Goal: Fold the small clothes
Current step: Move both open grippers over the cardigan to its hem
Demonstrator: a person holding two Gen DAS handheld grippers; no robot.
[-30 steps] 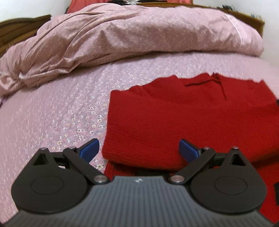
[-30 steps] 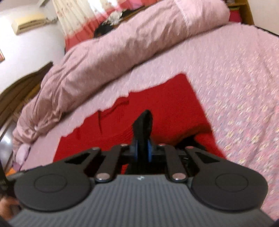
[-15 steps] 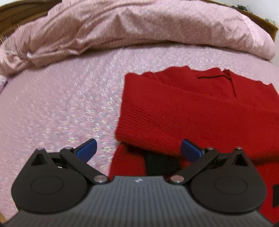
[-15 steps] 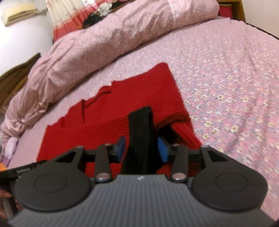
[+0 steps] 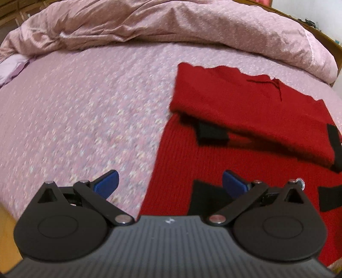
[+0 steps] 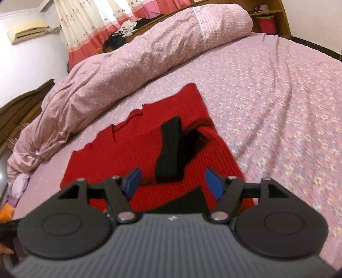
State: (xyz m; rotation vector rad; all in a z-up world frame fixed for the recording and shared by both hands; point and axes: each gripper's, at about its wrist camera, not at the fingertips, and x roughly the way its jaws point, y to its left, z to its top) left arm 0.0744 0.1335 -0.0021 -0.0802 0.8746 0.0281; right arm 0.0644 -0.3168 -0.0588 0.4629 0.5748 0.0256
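A small red knit sweater (image 5: 245, 107) with black trim lies on the pink floral bedspread (image 5: 85, 111). Both sleeves are folded across its body, and a black cuff (image 5: 211, 132) pokes out from under the fold. My left gripper (image 5: 170, 184) is open and empty, hovering over the sweater's near left edge. In the right wrist view the sweater (image 6: 136, 145) lies ahead with a black cuff (image 6: 171, 147) resting on top. My right gripper (image 6: 173, 181) is open and empty, just short of that cuff.
A rumpled pink duvet (image 5: 171, 27) is piled along the far side of the bed, also in the right wrist view (image 6: 136, 57). Curtains (image 6: 102, 23), an air conditioner (image 6: 27, 32) and a wooden shelf (image 6: 271, 19) stand beyond the bed.
My right gripper opened and let go of the black cuff, which now lies on the sweater. Both grippers pulled back toward me, and the left one shifted left.
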